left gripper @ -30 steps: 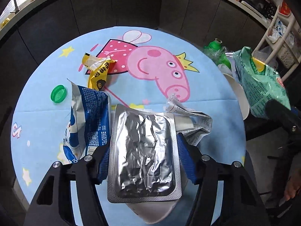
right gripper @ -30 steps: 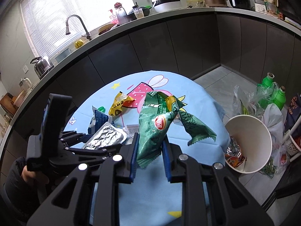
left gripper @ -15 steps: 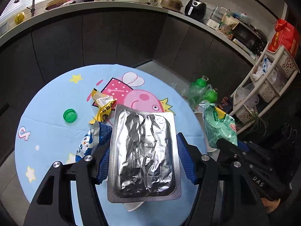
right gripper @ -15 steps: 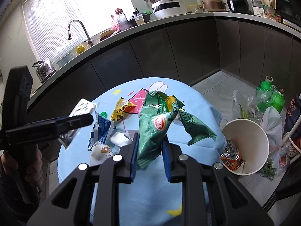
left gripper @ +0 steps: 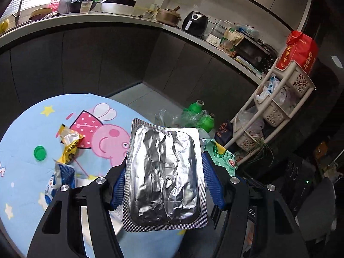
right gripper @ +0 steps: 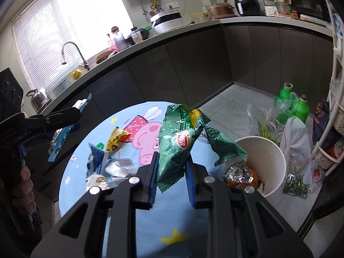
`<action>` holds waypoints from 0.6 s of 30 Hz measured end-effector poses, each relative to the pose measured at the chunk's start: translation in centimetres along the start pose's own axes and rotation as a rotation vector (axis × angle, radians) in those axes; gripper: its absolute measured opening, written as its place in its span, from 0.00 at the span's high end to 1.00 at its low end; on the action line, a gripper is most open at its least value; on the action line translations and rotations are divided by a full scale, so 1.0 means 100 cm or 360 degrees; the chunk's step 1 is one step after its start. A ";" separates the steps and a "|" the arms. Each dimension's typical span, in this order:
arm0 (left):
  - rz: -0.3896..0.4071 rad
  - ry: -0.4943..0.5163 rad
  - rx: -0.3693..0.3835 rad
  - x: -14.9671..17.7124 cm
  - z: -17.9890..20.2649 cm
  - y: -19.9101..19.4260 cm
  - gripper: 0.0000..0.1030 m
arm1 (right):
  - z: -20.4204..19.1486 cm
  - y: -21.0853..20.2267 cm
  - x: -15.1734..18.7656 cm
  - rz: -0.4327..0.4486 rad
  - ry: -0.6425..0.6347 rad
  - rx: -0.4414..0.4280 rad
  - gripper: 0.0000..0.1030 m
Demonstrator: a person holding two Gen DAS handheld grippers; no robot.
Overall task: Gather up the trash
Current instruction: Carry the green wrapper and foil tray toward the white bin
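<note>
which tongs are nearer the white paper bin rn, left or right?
Right. The right tongs, shut on the green chip bag, sit just beside the white bin rim. The left tongs, holding the foil blister pack, are across the table.

The foil pack blocks the stretch of worktop behind it and most of the green bag. In the paper bin, only the top of the rubbish shows. The print on the yellow wrapper is too small to read.
</note>
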State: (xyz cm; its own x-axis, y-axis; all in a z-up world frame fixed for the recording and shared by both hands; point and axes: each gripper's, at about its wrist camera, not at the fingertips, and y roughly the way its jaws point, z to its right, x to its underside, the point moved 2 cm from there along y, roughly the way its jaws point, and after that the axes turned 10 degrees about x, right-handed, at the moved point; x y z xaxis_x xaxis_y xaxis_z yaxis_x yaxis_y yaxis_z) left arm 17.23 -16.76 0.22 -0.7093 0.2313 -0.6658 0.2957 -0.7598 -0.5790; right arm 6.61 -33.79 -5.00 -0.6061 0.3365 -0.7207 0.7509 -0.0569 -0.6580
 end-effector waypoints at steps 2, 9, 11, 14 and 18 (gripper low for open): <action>-0.0022 0.0010 0.0040 -0.002 0.010 0.012 0.42 | 0.016 0.000 0.001 0.0001 0.0044 0.0030 0.77; -0.0135 0.0086 0.0167 -0.007 0.049 0.069 0.42 | 0.072 0.005 0.010 0.0002 0.0150 0.0154 0.77; -0.0170 0.0107 0.0207 -0.007 0.059 0.086 0.42 | 0.086 0.007 0.013 0.0005 0.0159 0.0188 0.77; -0.0216 0.0142 0.0231 -0.006 0.072 0.109 0.42 | 0.106 0.013 0.018 -0.0013 0.0197 0.0215 0.77; -0.0288 0.0137 0.0268 -0.005 0.081 0.143 0.42 | 0.126 0.027 0.024 -0.0040 0.0209 0.0254 0.77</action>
State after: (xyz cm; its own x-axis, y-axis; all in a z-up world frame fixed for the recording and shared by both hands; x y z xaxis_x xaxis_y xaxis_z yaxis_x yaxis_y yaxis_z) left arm 16.69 -32.65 -3.91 -0.6819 0.4179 -0.6003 0.0530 -0.7903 -0.6105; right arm 3.87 -44.93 -11.30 -0.5770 0.4585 -0.6759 0.6786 -0.1915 -0.7091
